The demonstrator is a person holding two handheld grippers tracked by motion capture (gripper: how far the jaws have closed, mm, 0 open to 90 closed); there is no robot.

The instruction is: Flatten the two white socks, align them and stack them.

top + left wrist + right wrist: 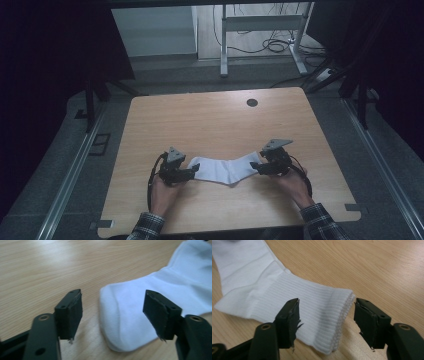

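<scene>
Two tools sit low over the bench, one at each end of a white sock. On the left tool (113, 315) the jaws stand spread, with the rounded toe of the sock (155, 305) lying between and just ahead of them, neither pad pressing on the fabric. The right tool (327, 323) is spread as well, its pads flanking the ribbed cuff without gripping it; the cuff's folded edge lies close to the right-hand pad but looks free of it. From the high view, the left tool (192, 172) and the right tool (256, 167) face each other across the sock (225, 170), which lies flat and stretched out on the near half of the wooden bench (220, 120), bent slightly at the heel so that the middle dips toward the person. A hand and a plaid sleeve come in behind each tool. By the look of it, the step in hand is a release after laying the sock out straight. A next move, be it folding or lifting, would call for fresh pinches at the toe and cuff, taken low enough to catch both layers, or else for both tools to draw back clear without dragging the fabric.
</scene>
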